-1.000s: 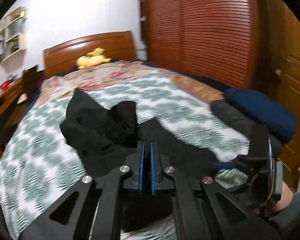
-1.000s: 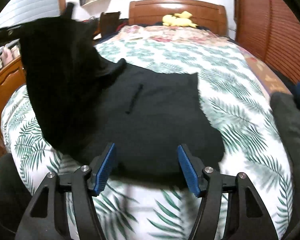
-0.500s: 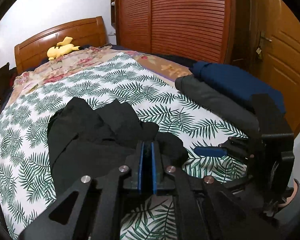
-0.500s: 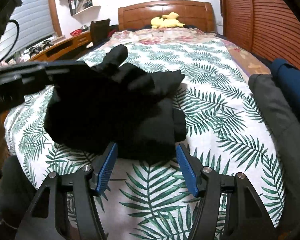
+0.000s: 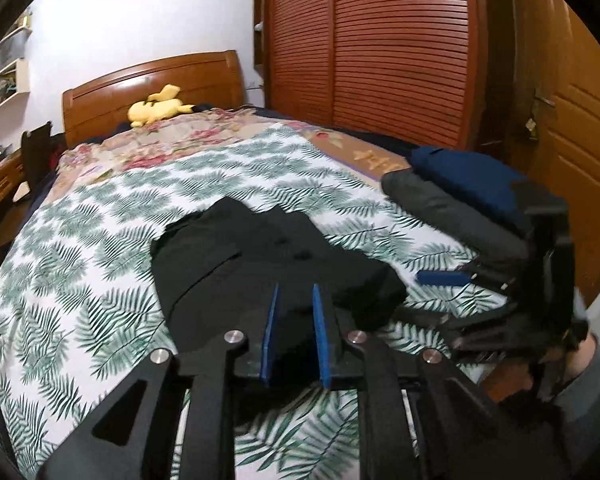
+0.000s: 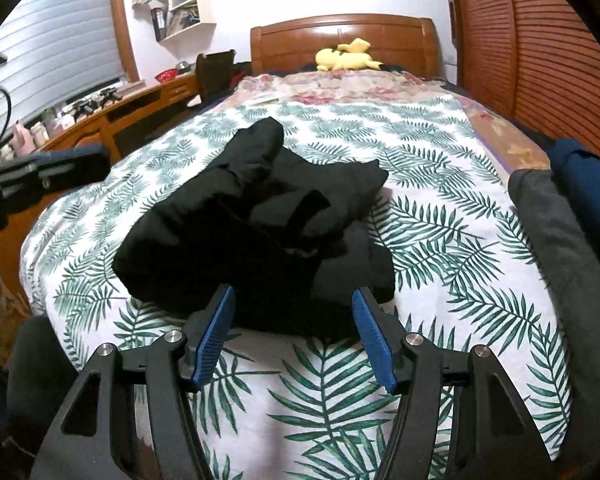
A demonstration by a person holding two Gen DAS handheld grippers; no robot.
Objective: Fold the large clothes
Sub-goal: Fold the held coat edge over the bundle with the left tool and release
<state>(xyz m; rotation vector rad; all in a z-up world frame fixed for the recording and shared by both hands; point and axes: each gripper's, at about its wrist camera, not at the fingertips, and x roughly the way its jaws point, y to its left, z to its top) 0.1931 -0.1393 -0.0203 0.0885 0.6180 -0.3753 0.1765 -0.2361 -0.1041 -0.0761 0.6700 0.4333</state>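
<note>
A black garment (image 5: pixel 260 248) lies bunched and partly folded on the leaf-print bed cover (image 5: pixel 80 280). My left gripper (image 5: pixel 295 292) is at its near edge, its jaws opening with a narrow gap. Black cloth shows between the blue pads, which do not press on it. In the right wrist view the black garment (image 6: pixel 260 208) sits as a lumpy pile just beyond my right gripper (image 6: pixel 292 304). That gripper stands wide open and holds nothing. The right gripper (image 5: pixel 460 280) also shows at the right of the left wrist view, held by a hand.
A folded grey garment (image 5: pixel 440 208) and a folded blue one (image 5: pixel 468 172) lie along the bed's right edge. A yellow plush toy (image 5: pixel 156 108) rests by the wooden headboard. A slatted wardrobe (image 5: pixel 380 60) stands to the right, and a desk (image 6: pixel 100 128) to the left.
The left gripper carried a fold of the black garment across and down onto the pile, and its shut jaws have now parted. The right gripper stayed open at the garment's near edge.
</note>
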